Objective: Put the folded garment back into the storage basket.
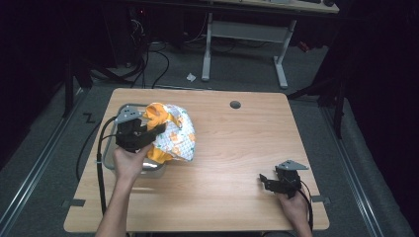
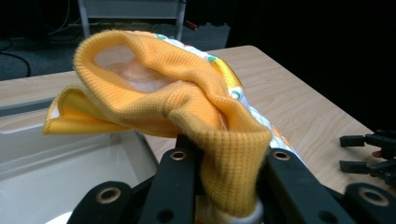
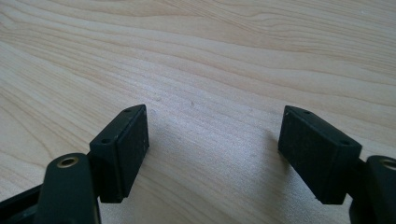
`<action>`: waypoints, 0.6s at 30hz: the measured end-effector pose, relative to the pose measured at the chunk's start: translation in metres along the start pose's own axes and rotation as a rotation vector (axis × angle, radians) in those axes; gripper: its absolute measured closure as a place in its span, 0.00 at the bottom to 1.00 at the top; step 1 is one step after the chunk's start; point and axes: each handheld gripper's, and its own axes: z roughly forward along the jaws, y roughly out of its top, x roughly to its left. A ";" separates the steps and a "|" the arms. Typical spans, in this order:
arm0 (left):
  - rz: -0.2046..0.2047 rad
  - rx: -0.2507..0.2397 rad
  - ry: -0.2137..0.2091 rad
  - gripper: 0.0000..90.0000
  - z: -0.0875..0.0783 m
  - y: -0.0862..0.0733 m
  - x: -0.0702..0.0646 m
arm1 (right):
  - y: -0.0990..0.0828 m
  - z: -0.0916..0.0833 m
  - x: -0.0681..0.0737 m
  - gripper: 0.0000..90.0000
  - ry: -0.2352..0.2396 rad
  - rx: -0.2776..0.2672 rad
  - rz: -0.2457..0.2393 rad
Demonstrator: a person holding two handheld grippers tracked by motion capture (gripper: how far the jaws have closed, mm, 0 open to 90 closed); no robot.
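Gripping one orange ribbed-knit garment with a white printed body (image 1: 173, 134), the left gripper (image 1: 148, 132) pinched a fold of its orange cuff, holding it over one clear plastic bin (image 1: 152, 168) at the wooden table's (image 1: 232, 148) left side. The right gripper (image 1: 269, 181) rested on bare wood, jaws wide, holding nothing. No writing was legible.

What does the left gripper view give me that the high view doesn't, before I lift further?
Left gripper view: the ribbed orange cuff pinched between the left claw pads, and the pale lining inside the opening. High view: the patterned white side of the garment hanging over the clear bin, and the whole table. Both: the garment held above the bin, and the right claw apart, low over the wood.
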 end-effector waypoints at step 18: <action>-0.026 0.006 0.026 0.89 -0.011 -0.004 0.035 | 0.000 0.000 0.000 0.28 -0.001 0.000 0.001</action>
